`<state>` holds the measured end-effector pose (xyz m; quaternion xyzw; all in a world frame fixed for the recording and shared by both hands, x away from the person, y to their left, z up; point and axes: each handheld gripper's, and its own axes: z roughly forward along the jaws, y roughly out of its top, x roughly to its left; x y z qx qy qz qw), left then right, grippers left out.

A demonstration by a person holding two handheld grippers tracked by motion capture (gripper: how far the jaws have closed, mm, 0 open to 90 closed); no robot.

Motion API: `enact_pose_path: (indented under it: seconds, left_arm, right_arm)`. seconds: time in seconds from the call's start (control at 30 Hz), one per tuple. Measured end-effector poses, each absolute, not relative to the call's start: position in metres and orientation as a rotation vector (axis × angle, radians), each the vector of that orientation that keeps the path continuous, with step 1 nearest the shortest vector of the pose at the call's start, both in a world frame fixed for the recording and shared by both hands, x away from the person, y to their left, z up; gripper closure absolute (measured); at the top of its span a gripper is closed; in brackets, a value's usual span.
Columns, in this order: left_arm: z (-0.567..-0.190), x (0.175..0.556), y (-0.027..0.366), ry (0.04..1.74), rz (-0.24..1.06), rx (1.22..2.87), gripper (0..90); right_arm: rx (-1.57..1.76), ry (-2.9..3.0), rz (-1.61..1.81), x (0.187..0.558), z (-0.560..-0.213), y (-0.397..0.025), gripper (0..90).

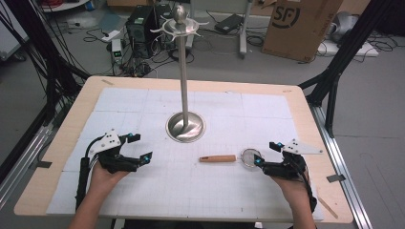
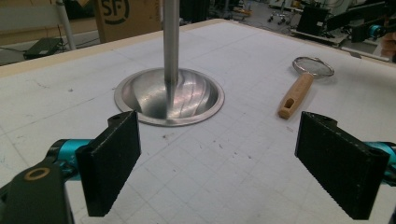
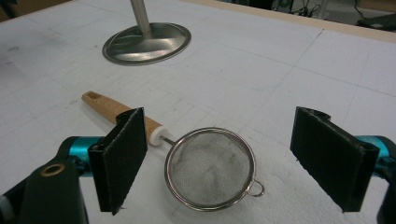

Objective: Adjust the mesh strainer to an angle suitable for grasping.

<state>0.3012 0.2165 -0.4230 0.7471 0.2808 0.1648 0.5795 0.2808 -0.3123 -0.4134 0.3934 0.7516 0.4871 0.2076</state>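
A small mesh strainer (image 1: pixel 250 158) with a wooden handle (image 1: pixel 218 158) lies flat on the white mat, right of centre. My right gripper (image 1: pixel 265 153) is open just right of the strainer; in the right gripper view its black jaws stand either side of the mesh bowl (image 3: pixel 210 168), not touching it. My left gripper (image 1: pixel 138 147) is open at the front left, holding nothing. In the left gripper view the strainer (image 2: pixel 312 67) lies far right and the steel stand (image 2: pixel 170 93) is ahead. The stand (image 1: pixel 184 125) rises from a round base at the mat's centre.
The stand's hook ring (image 1: pixel 179 25) sits at the top of the pole. The wooden table (image 1: pixel 67 138) edges the mat on all sides. Beyond the far edge are cables, a computer case (image 1: pixel 141 24) and a cardboard box (image 1: pixel 301 26) on the floor.
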Motion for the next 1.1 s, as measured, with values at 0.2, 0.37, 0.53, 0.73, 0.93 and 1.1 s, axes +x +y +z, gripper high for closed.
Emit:
enact_pose_path:
  seconds: [0.2, 0.37, 0.53, 0.73, 0.93, 1.1]
  left_arm:
    - [-0.425, 0.301, 0.213, 0.655, 0.394, 1.769, 14.9]
    - [-0.425, 0.301, 0.212, 0.644, 0.391, 1.763, 15.0]
    - [-0.425, 0.302, 0.213, 0.654, 0.391, 1.771, 15.0]
    - [-0.425, 0.301, 0.211, 0.654, 0.392, 1.775, 15.0]
    - [-0.425, 0.3, 0.21, 0.653, 0.39, 1.777, 15.0]
    - [-0.424, 0.3, 0.213, 0.657, 0.394, 1.766, 15.0]
  right_arm:
    - [1.092, 2.114, 1.352, 0.28, -0.416, -0.311, 17.3]
    - [1.073, 2.113, 1.367, 0.278, -0.416, -0.309, 16.9]
    - [1.07, 2.127, 1.342, 0.28, -0.417, -0.306, 16.9]
    - [1.058, 2.145, 1.336, 0.282, -0.419, -0.304, 16.5]
    - [1.05, 2.144, 1.341, 0.282, -0.419, -0.304, 16.5]
    - [1.04, 2.165, 1.337, 0.283, -0.419, -0.299, 16.5]
